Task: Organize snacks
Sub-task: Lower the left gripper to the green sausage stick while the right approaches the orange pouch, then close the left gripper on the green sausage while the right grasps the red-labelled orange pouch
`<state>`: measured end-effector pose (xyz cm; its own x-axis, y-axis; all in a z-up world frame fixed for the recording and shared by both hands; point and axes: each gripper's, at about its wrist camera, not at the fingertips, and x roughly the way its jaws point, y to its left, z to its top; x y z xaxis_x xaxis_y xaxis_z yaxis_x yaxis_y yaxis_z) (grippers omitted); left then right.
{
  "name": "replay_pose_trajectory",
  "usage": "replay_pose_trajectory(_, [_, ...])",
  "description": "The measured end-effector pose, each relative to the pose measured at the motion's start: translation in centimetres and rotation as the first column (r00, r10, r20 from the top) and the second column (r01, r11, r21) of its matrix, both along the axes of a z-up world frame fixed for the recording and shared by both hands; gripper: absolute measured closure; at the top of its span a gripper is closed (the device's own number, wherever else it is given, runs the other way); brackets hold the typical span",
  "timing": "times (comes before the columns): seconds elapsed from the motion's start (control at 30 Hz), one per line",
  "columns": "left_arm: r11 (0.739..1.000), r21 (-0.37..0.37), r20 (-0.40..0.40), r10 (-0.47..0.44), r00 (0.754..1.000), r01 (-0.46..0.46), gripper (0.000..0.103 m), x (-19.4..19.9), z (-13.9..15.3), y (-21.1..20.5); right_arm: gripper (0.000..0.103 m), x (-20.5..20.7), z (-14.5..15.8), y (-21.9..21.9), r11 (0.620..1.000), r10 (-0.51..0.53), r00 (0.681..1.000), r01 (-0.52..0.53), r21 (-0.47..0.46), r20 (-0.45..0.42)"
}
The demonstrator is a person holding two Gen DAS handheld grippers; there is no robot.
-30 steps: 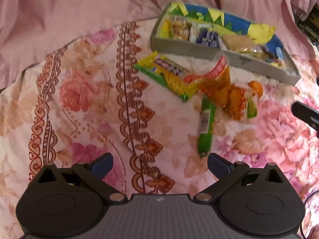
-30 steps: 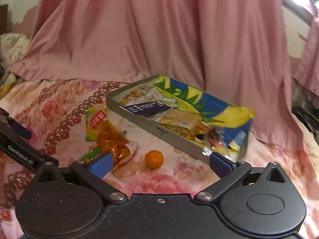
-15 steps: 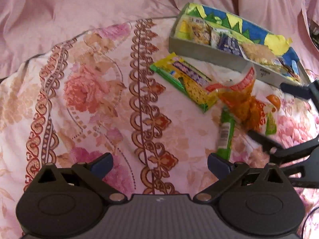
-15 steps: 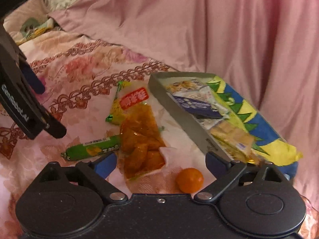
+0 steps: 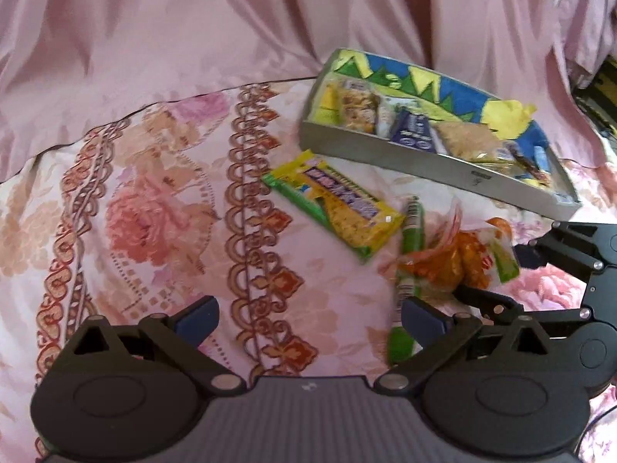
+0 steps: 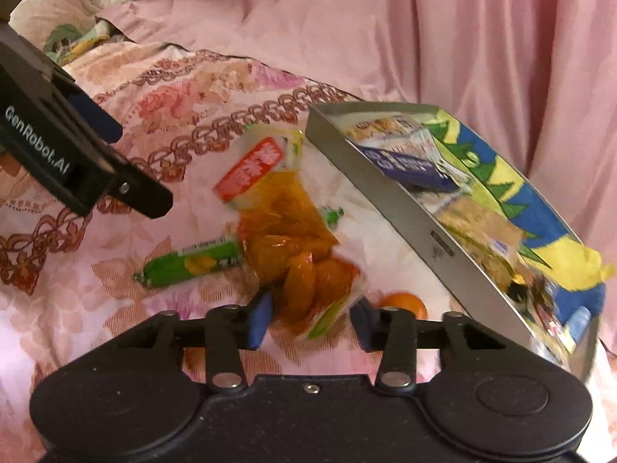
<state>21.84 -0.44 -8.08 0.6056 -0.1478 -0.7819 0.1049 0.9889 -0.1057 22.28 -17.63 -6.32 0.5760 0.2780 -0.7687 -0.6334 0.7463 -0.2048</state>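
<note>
A clear bag of orange snack pieces [image 6: 285,239] with a red label lies on the floral bedspread beside a grey tray [image 6: 385,196] that holds several packets. My right gripper [image 6: 310,318] is closing on the bag's near end, and both blue pads touch it. In the left wrist view the same bag [image 5: 451,262] sits between the right gripper's fingers [image 5: 482,301]. My left gripper [image 5: 308,318] hangs open over the bedspread with nothing between its fingers. A green sausage stick [image 5: 410,239] and a yellow-green packet [image 5: 339,204] lie left of the bag.
A small orange fruit [image 6: 405,303] rests just right of the right gripper's pad, close to the tray wall. Pink curtain cloth [image 5: 231,31] hangs behind the bed. A finger of my left gripper [image 6: 77,169] reaches in from the left of the right wrist view.
My right gripper has come down over the orange snack bag and its jaws have gone from wide open to closed on the bag's near end. The left gripper has stayed open.
</note>
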Motion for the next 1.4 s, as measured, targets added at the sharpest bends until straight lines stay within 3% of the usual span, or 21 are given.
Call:
replay_pose_trajectory(0.2, [0.996,0.048,0.037,-0.080,0.996,0.078,0.002,-0.4,-0.2,-1.5,0.081,-0.9,0.4,-1.4,0.996,-0.088,0.994,0.088,-0.015,-0.059])
replay_pose_trajectory(0.27, [0.992,0.064,0.040,-0.109,0.993,0.106,0.005,-0.3,-0.3,-2.1,0.081,-1.3,0.4,-1.8,0.994,-0.104,0.992,0.102,-0.038,-0.068])
replay_pose_trajectory(0.3, [0.991,0.069,0.039,-0.120,0.992,0.117,0.006,-0.3,-0.3,-2.3,0.075,-1.6,0.5,-2.1,0.994,-0.105,0.993,0.102,-0.049,-0.059])
replay_pose_trajectory(0.4, [0.986,0.077,0.039,-0.154,0.987,0.151,0.010,-0.4,-0.5,-3.0,0.035,-2.2,0.9,-2.7,0.996,-0.087,0.995,0.086,-0.020,-0.039])
replay_pose_trajectory(0.43, [0.984,0.079,0.037,-0.161,0.986,0.158,0.012,-0.4,-0.5,-3.2,0.031,-2.4,1.0,-2.7,0.997,-0.072,0.997,0.072,-0.016,-0.025])
replay_pose_trajectory(0.7, [0.977,0.064,0.028,-0.205,0.978,0.203,0.023,0.2,-0.9,-3.9,0.028,-2.1,-0.2,0.2,0.979,0.152,0.982,-0.133,-0.154,0.117])
replay_pose_trajectory(0.87, [0.977,0.019,0.008,-0.215,0.977,0.215,0.032,1.1,-1.3,-3.8,0.017,-1.4,-0.6,0.6,0.964,0.230,0.956,-0.199,-0.175,0.183])
replay_pose_trajectory(1.0, [0.973,0.014,-0.008,-0.229,0.973,0.229,0.041,1.4,-1.8,-3.9,0.019,-0.3,-0.7,1.3,0.952,0.288,0.934,-0.256,-0.166,0.211])
replay_pose_trajectory(1.07, [0.973,0.013,-0.008,-0.232,0.973,0.232,0.044,1.5,-1.9,-3.9,0.031,-0.1,-1.0,1.7,0.943,0.317,0.928,-0.287,-0.170,0.194])
replay_pose_trajectory(1.1, [0.972,0.006,-0.007,-0.233,0.972,0.234,0.045,1.6,-1.9,-3.9,0.036,0.1,-1.2,1.9,0.940,0.326,0.930,-0.300,-0.165,0.170])
replay_pose_trajectory(1.23, [0.973,-0.014,-0.007,-0.232,0.973,0.232,0.050,1.8,-1.9,-3.9,0.040,0.0,-0.8,2.0,0.942,0.318,0.936,-0.293,-0.165,0.152])
replay_pose_trajectory(1.37, [0.973,-0.022,-0.008,-0.232,0.973,0.232,0.051,1.8,-1.8,-3.7,0.044,0.0,-0.4,1.0,0.957,0.253,0.960,-0.232,-0.173,0.117])
replay_pose_trajectory(1.4, [0.972,-0.023,-0.007,-0.233,0.972,0.233,0.052,1.8,-1.8,-3.7,0.049,-0.2,-0.1,0.7,0.961,0.234,0.967,-0.214,-0.178,0.100])
